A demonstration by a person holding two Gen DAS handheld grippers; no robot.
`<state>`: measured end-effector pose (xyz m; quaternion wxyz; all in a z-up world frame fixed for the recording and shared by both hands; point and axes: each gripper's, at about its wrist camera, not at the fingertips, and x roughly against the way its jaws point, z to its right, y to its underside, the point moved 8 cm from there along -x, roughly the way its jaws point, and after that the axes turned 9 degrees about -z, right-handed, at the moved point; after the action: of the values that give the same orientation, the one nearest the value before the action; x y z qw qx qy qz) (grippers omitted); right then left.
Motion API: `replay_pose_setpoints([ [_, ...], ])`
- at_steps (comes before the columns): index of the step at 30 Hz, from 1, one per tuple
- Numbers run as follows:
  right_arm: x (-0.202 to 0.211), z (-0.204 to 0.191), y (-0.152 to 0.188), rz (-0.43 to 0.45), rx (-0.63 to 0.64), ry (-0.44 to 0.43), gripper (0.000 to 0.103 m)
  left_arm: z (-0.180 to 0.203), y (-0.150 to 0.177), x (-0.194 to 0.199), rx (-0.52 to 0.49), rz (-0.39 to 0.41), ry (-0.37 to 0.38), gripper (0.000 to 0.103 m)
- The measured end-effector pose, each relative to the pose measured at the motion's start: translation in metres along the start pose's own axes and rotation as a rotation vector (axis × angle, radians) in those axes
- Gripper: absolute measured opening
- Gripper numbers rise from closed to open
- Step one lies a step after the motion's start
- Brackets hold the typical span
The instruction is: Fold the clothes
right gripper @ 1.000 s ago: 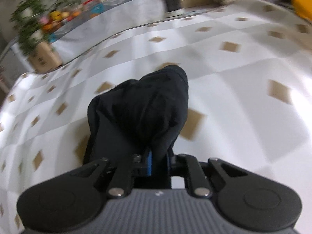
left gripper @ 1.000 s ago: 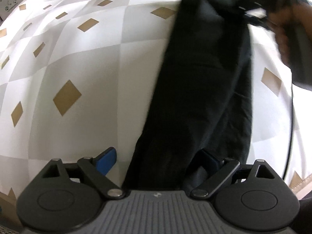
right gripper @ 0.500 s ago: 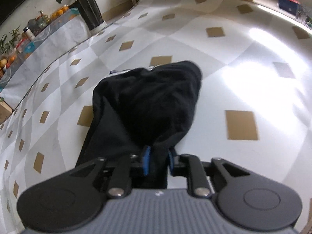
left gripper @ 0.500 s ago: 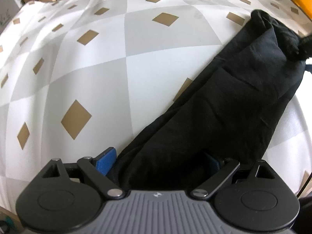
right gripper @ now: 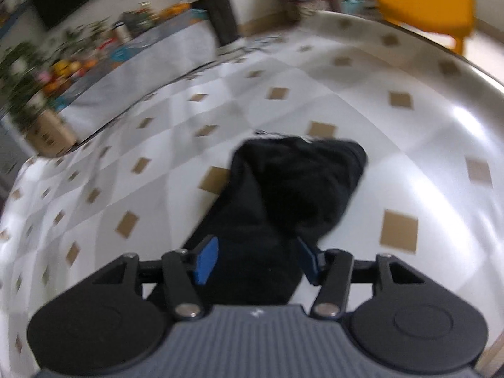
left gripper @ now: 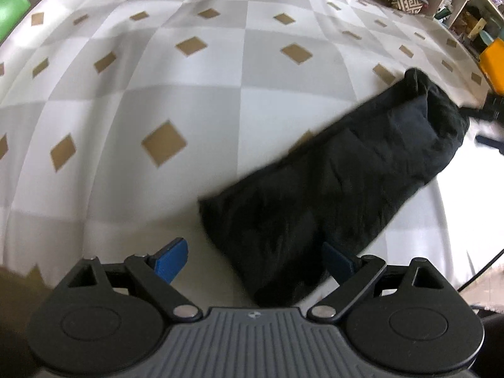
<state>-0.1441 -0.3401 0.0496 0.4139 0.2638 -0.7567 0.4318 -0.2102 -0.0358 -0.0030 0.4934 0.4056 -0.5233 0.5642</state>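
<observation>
A black garment lies as a long folded strip on the white and grey checked cloth. My left gripper hangs open above the strip's near end, its blue pads wide apart and clear of the fabric. At the strip's far end a bit of my right gripper shows at the frame's edge. In the right wrist view the black garment runs away from my right gripper. Its jaws are opening; the cloth lies between the pads, which do not press on it.
A yellow chair stands past the far edge of the checked cloth. Potted plants and a cardboard box sit beyond the left edge. Shelves with clutter are at the back right. A black cable hangs at the right.
My right gripper went from shut on the garment's end to jaws apart, and drew back. My left gripper rose off the near end. The garment now lies flat and slanted.
</observation>
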Motion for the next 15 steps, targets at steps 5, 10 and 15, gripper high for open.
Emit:
replay_pose_setpoints([
  [5,0.003,0.015,0.002,-0.094,0.108,0.029,0.061,0.013,0.010,-0.007,-0.007,-0.012,0.017,0.092],
  [10,-0.009,0.062,-0.007,-0.088,-0.148,0.037,0.061,0.032,0.002,-0.018,-0.028,0.002,0.018,0.092],
  [15,-0.020,0.065,-0.021,-0.043,-0.132,0.045,0.061,0.042,-0.006,-0.030,-0.067,0.011,-0.041,0.092],
])
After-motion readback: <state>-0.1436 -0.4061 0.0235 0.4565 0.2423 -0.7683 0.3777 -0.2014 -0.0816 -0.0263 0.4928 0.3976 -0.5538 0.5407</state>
